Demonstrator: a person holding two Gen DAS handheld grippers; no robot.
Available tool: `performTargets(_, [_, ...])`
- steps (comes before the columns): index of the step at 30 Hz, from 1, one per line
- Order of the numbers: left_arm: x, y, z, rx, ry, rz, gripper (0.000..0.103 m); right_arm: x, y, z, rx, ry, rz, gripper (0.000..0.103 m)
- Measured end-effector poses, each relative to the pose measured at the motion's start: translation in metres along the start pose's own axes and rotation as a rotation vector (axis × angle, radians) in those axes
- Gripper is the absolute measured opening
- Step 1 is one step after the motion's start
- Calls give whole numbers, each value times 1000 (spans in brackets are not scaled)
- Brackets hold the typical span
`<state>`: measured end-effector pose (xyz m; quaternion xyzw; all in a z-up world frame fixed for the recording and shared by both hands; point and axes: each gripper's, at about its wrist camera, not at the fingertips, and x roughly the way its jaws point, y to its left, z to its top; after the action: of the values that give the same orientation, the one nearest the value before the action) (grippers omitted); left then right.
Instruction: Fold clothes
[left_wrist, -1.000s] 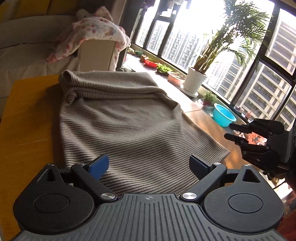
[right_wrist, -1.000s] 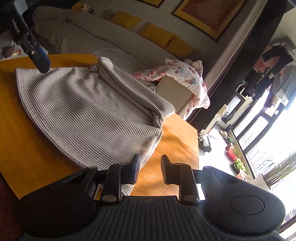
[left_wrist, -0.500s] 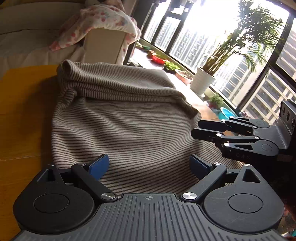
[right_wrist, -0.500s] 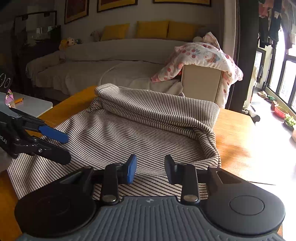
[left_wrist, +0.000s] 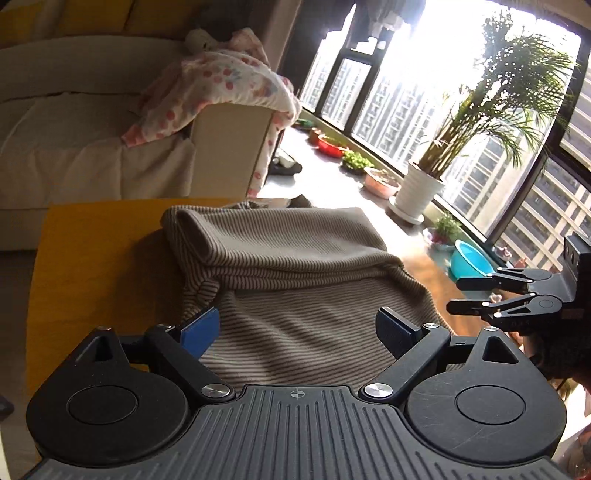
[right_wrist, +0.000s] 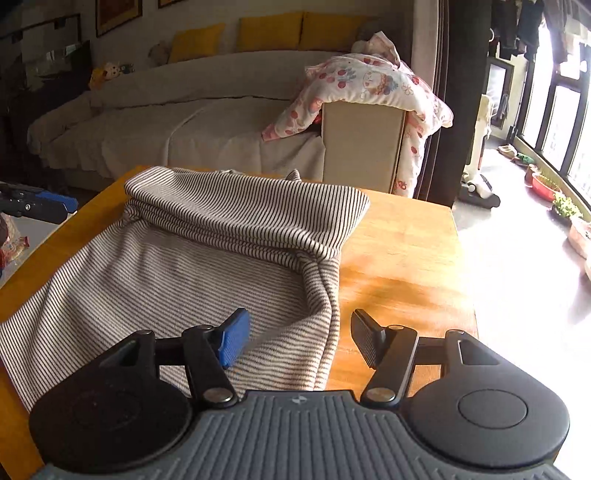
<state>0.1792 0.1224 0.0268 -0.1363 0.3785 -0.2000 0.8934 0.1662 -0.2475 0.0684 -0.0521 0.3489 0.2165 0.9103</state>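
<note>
A striped knit garment (right_wrist: 207, 266) is seen spread over the wooden surface (right_wrist: 402, 266), its far portion folded back on itself into a thick layered band, while the near portion lies flatter with soft wrinkles. In the right wrist view the garment's right edge runs down between the fingers of the right gripper (right_wrist: 299, 338), which are held well apart and clamped on nothing; the blue-padded finger sits over the cloth and the other over bare wood. In the left wrist view the left gripper (left_wrist: 301, 328) is likewise held with its fingers wide apart above the near part of the garment (left_wrist: 295, 280), nothing being gripped. The right gripper is seen there at the right edge (left_wrist: 495, 295), beside the cloth. Behind the surface a covered sofa (right_wrist: 177, 133) is seen, with a floral blanket (right_wrist: 369, 88) draped over its arm. A potted palm (left_wrist: 480, 122) and a turquoise basin (left_wrist: 469, 258) are placed by the window.
</note>
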Motion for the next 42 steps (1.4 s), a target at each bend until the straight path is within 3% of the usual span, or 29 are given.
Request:
performTargets(4, [23, 24, 48, -56, -31, 29, 89, 45, -39, 53, 131, -22, 65, 62])
performTargets(8, [61, 51, 62, -124, 28, 36, 89, 102, -77, 75, 261, 14, 103, 62])
performTargets(14, [91, 58, 73, -58, 31, 65, 83, 169, -103, 80, 356, 114, 181, 62])
performTargets(18, [109, 58, 82, -9, -6, 30, 83, 192, -92, 88, 324, 93, 266, 62])
performTargets(19, [114, 56, 84, -1, -11, 20, 81, 194, -86, 91, 306, 92, 270, 52])
performTargets(20, [117, 55, 85, 1, -13, 12, 71, 195, -80, 93, 281, 93, 265, 44])
performTargets(21, [120, 54, 86, -5, -10, 3, 54, 195, -74, 95, 257, 94, 260, 29])
performTargets(22, [119, 54, 86, -13, -6, -4, 46, 196, -68, 97, 232, 95, 255, 21])
performTargets(23, [116, 53, 85, -13, -9, -8, 38, 189, -62, 97, 202, 88, 250, 20])
performTargets(26, [99, 46, 84, 5, -24, -16, 32, 144, -41, 90, 97, 39, 232, 18])
performTargets(34, [-5, -18, 44, 259, -97, -1, 30, 23, 13, 71, -185, -93, 184, 17])
performTargets(37, [-39, -36, 18, 340, -116, 23, 30, -4, 30, 48, -260, -89, 151, 17])
performTargets(42, [-64, -35, -34, 318, -77, 71, 31, -31, 55, -8, -377, -60, 93, 17])
